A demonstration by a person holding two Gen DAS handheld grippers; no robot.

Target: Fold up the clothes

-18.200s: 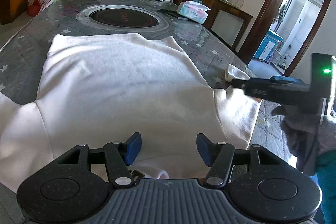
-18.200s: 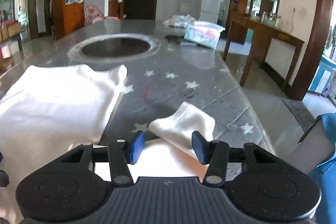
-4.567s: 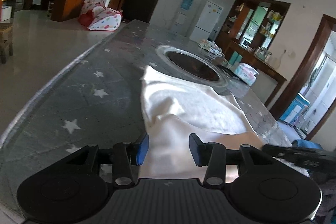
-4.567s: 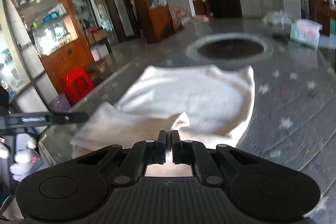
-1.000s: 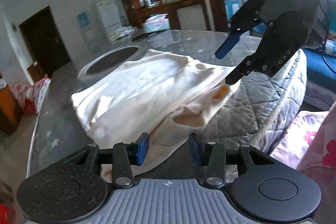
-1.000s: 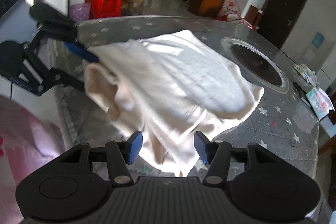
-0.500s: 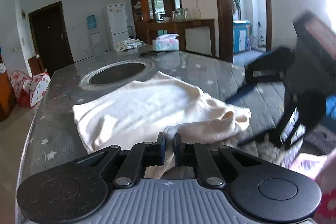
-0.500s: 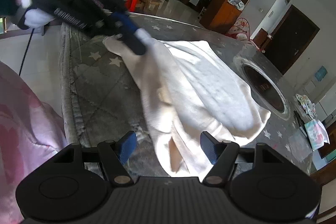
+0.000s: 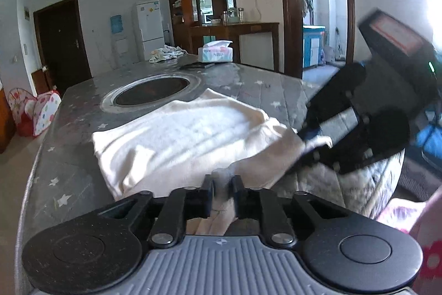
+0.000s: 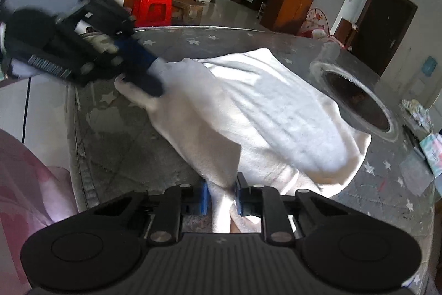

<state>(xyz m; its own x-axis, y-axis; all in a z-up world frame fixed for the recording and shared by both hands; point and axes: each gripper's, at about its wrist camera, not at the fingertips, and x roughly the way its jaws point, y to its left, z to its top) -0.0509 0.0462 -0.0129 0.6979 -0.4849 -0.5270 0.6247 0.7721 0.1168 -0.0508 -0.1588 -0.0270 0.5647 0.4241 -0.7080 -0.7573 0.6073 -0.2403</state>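
Note:
A cream-white garment [image 9: 176, 134] [image 10: 265, 112] lies partly folded on the grey star-patterned table [image 9: 71, 179] [image 10: 116, 145], near its front edge. In the left wrist view my left gripper [image 9: 222, 184] is shut on a bunched near edge of the garment. My right gripper [image 10: 222, 194] is shut on another near corner of the cloth. Each gripper shows in the other's view: the right gripper [image 9: 315, 140] at the right, the left gripper [image 10: 154, 73] at the upper left, both clamped on the cloth. The cloth is stretched between them.
A round dark recess [image 9: 152, 90] [image 10: 356, 98] sits in the table beyond the garment. A tissue box [image 9: 216, 53], a dark flat object [image 9: 196, 65] and a cloth heap [image 9: 165, 51] lie at the far end. Pink fabric [image 10: 25, 184] lies by the near edge.
The right gripper, open half a second ago, has closed on the garment's corner. The left gripper stays shut on its edge and both have lifted the cloth slightly.

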